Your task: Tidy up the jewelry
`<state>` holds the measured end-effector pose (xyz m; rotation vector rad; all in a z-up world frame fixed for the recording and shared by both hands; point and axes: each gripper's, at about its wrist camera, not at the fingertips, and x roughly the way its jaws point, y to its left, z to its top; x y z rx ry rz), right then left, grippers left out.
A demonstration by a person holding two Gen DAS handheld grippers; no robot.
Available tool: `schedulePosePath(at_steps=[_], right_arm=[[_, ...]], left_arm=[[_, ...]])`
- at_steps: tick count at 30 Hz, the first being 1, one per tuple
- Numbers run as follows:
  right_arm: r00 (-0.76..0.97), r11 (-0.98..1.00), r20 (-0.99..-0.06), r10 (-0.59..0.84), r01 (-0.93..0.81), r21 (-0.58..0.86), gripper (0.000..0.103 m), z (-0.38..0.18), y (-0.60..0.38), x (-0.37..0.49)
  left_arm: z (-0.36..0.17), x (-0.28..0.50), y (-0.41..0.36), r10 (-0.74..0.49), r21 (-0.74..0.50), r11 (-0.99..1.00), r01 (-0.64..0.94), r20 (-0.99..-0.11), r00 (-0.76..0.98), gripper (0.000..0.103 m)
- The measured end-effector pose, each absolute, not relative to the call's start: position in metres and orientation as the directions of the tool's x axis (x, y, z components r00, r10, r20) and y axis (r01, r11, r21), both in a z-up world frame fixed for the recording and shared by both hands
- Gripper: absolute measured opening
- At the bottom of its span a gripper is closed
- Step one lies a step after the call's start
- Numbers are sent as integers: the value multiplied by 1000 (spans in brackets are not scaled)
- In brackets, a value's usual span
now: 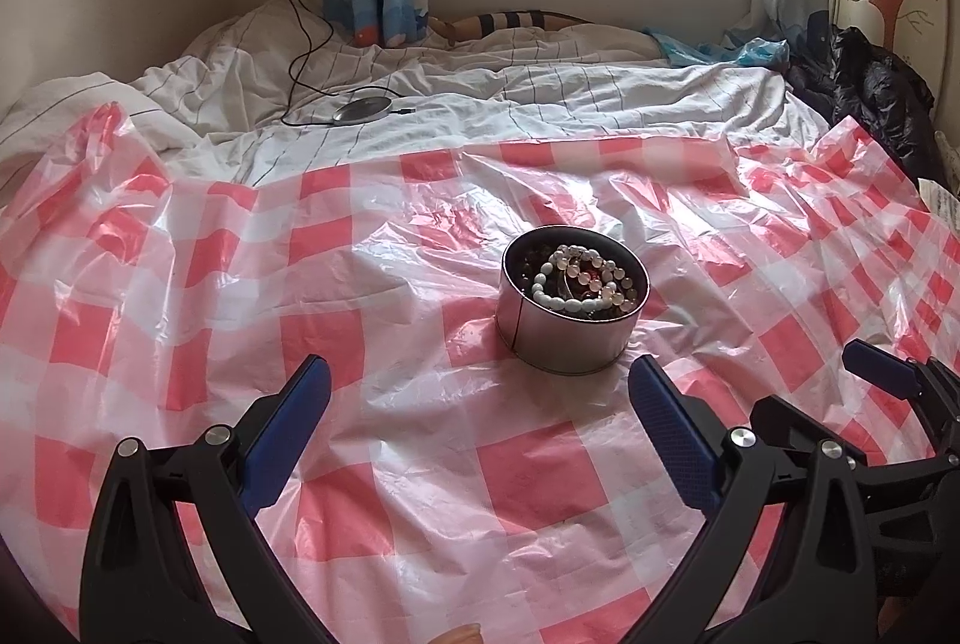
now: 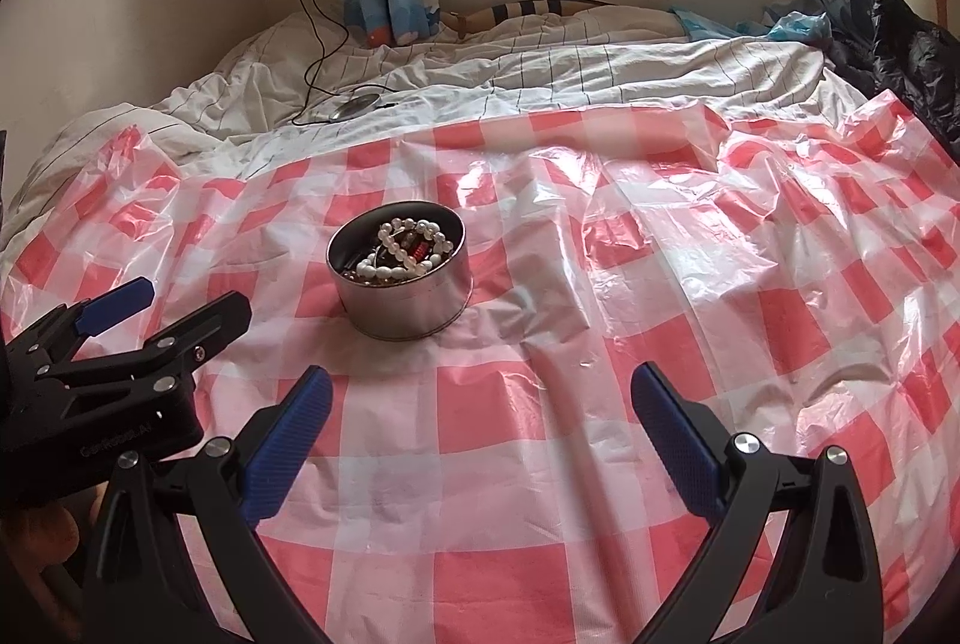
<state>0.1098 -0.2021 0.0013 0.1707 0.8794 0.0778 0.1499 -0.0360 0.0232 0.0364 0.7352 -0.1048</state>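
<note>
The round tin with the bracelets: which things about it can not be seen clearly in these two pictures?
- Lower jewelry in the round tin: both views, covered by the white bead bracelets on top.
- Dark pieces near its wall: both views, in shadow, too small to identify.
- The tin's far outer side: both views, hidden by the tin itself.

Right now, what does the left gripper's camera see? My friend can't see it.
A round metal tin full of bead bracelets sits on a red-and-white checked plastic sheet spread over a bed. The open left gripper points at it, holding nothing.
</note>
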Motion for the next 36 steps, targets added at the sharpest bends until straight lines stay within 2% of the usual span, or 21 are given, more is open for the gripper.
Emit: schedulePosePath(at_steps=[14, 18, 23, 36], right_arm=[[625, 979, -769, 137, 32, 200, 96, -6, -204, 115], [623, 977, -770, 138, 41, 208, 96, -7, -204, 117], [607, 980, -787, 108, 67, 186, 96, -9, -200, 120], [594, 984, -798, 101, 61, 170, 96, -15, -192, 121]], left_arm=[[31, 146, -25, -55, -7, 998, 70, -686, 725, 95], [34, 142, -21, -91, -39, 995, 89, -689, 719, 95], [34, 138, -23, -79, -9, 995, 103, -701, 709, 95], [36, 141, -19, -98, -48, 995, 93, -722, 685, 95]])
